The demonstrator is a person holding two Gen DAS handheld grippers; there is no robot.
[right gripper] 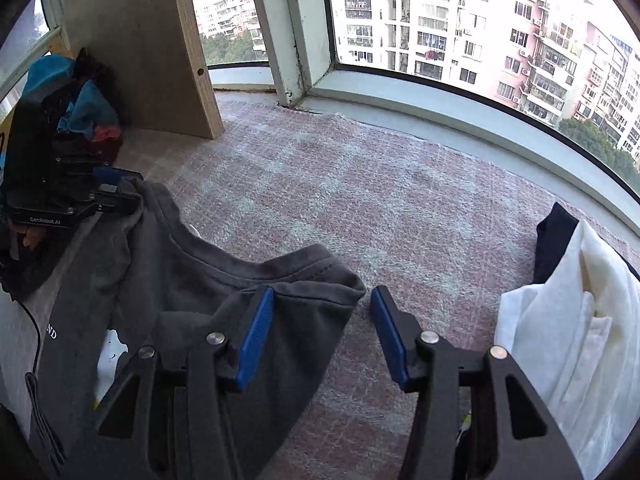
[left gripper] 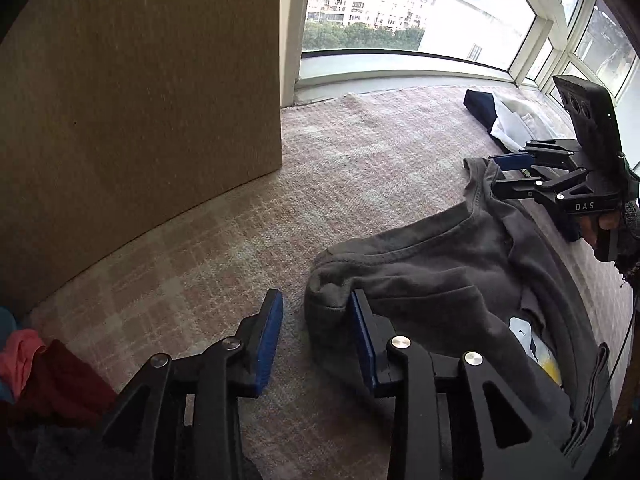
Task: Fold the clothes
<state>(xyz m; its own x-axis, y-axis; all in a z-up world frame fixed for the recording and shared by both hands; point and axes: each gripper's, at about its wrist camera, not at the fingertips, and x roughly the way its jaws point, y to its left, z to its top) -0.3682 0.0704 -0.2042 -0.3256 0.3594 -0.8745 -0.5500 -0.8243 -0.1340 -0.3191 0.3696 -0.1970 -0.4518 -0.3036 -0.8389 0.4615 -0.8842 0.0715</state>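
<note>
A dark grey T-shirt (left gripper: 440,264) (right gripper: 200,276) lies on the woven rug with its neckline towards the window. My left gripper (left gripper: 316,340) stands open over one shoulder corner, and the cloth edge reaches between its blue pads (left gripper: 272,336) without being pressed. My right gripper (right gripper: 322,336) is open at the other shoulder. The sleeve tip lies between its pads (right gripper: 256,336), which do not pinch it. Each wrist view also shows the other gripper: the right gripper (left gripper: 500,176) and the left gripper (right gripper: 120,188), both at the shirt's top edge.
A wooden panel (left gripper: 140,100) (right gripper: 148,40) stands upright at the back left. Beside it is a pile of coloured clothes (left gripper: 40,368) (right gripper: 80,100). A white and navy garment (right gripper: 560,320) (left gripper: 508,120) lies on the right. The rug (right gripper: 360,200) ends at a curved window sill (right gripper: 480,120).
</note>
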